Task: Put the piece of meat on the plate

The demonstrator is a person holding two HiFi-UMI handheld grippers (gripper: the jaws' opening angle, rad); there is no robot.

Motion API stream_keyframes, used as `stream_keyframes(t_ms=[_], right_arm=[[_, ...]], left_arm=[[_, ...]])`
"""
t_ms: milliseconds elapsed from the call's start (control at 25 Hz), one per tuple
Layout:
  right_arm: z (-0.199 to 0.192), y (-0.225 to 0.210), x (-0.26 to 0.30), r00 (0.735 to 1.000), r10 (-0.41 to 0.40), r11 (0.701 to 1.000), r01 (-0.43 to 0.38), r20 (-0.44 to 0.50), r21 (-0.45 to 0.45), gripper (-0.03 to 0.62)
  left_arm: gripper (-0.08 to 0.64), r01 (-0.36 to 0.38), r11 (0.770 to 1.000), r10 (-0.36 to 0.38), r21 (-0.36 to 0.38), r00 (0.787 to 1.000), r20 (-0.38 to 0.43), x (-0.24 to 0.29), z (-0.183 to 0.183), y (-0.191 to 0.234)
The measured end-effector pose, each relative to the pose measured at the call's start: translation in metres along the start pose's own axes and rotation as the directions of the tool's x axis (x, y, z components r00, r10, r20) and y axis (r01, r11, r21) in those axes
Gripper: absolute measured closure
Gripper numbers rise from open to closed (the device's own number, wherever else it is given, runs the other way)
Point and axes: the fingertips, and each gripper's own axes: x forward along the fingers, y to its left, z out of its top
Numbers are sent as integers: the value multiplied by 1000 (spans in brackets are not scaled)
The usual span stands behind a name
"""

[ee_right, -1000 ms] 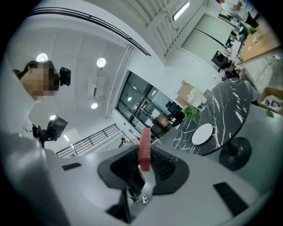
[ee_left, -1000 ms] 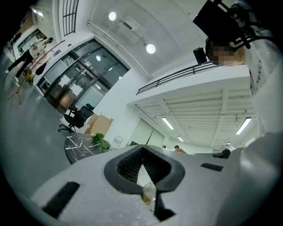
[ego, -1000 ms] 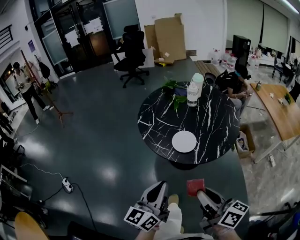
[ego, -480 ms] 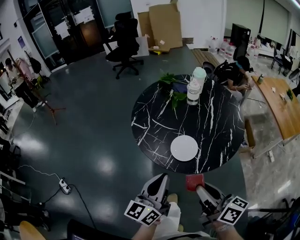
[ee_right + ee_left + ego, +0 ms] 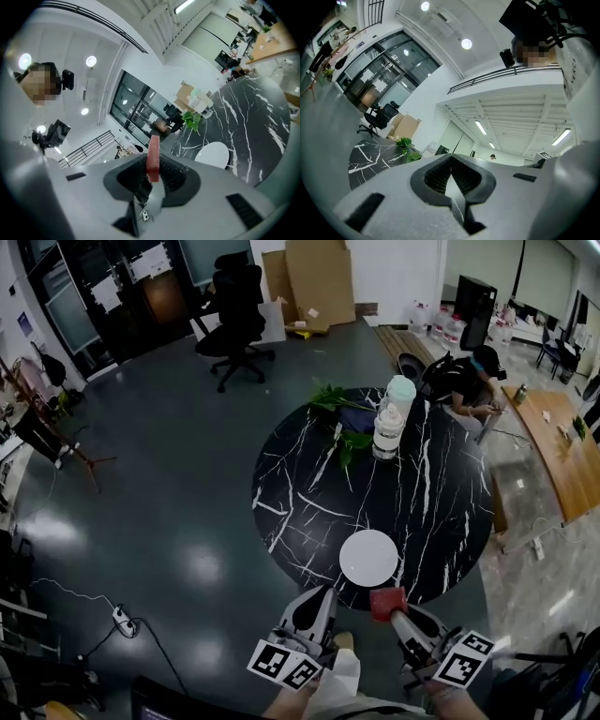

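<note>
A red slab of meat (image 5: 387,603) is clamped in my right gripper (image 5: 394,613) at the bottom of the head view, just short of the table's near edge. In the right gripper view the meat (image 5: 153,158) stands on edge between the dark pads. A white round plate (image 5: 368,557) lies empty near the near rim of the black marble table (image 5: 309,493), a little ahead and left of the meat; the plate (image 5: 212,154) shows beyond the jaws. My left gripper (image 5: 314,607) is beside the right one, its jaws closed together with nothing in them (image 5: 451,180).
At the far side of the table stand a stack of white containers (image 5: 388,426) and green leaves (image 5: 342,427). A seated person (image 5: 469,385) is behind the table. A wooden desk (image 5: 562,451) stands right, an office chair (image 5: 230,310) far back, a cable (image 5: 122,620) on the floor left.
Both grippers have come closer to the table with the meat still held; the plate and table edge now lie nearer the bottom of the head view.
</note>
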Motion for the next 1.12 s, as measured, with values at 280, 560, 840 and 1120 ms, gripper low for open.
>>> stream_keyframes(t_ms=[280,560,840,1120], right_arm=[[6,-28,28,999,-32,999,32,-12,23,511],[-1,-68,41,996,-72,995,75,-52,61,511],[-10,-104,68,990,-38,995,49,-134,82,511],[-24,-146,91,974,-34,981,74,-223,177,511]], left_arm=[[552,15,1000,-15,-3,1000,-28,26,-10,30],[552,-32,999,31,-26,998,-47,39,-35,55],[552,-65,997,66,34,998,-20,62,-50,76],[552,-68,992,73,109,996,-42,72,-74,84]])
